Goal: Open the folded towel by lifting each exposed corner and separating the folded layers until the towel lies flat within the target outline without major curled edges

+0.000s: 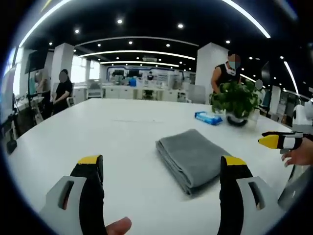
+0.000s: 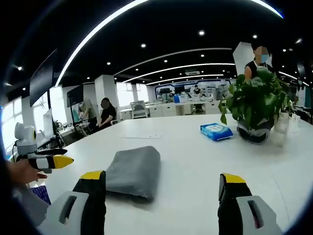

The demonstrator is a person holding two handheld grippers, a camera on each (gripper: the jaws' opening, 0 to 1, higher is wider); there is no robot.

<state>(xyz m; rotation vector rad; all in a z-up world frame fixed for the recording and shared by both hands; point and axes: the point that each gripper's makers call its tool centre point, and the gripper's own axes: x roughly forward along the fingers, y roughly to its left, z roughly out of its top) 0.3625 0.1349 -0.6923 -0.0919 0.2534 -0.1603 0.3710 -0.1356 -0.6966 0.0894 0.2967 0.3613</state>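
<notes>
A grey towel [image 1: 193, 156] lies folded in a thick rectangle on the white table [image 1: 122, 132]. In the left gripper view my left gripper [image 1: 163, 169] is open, its yellow-tipped jaws wide apart just short of the towel, which sits toward the right jaw. In the right gripper view the same towel [image 2: 134, 171] lies ahead and left, next to the left jaw of my open right gripper [image 2: 161, 182]. The right gripper [image 1: 279, 141] enters the left gripper view from the right, held by a hand. The left gripper [image 2: 51, 161] shows at the left of the right gripper view.
A potted green plant [image 2: 257, 105] and a blue packet of wipes [image 2: 216, 130] stand on the table beyond the towel. Several people stand or sit around the office behind. The table's edge runs close on the left [image 1: 19, 142].
</notes>
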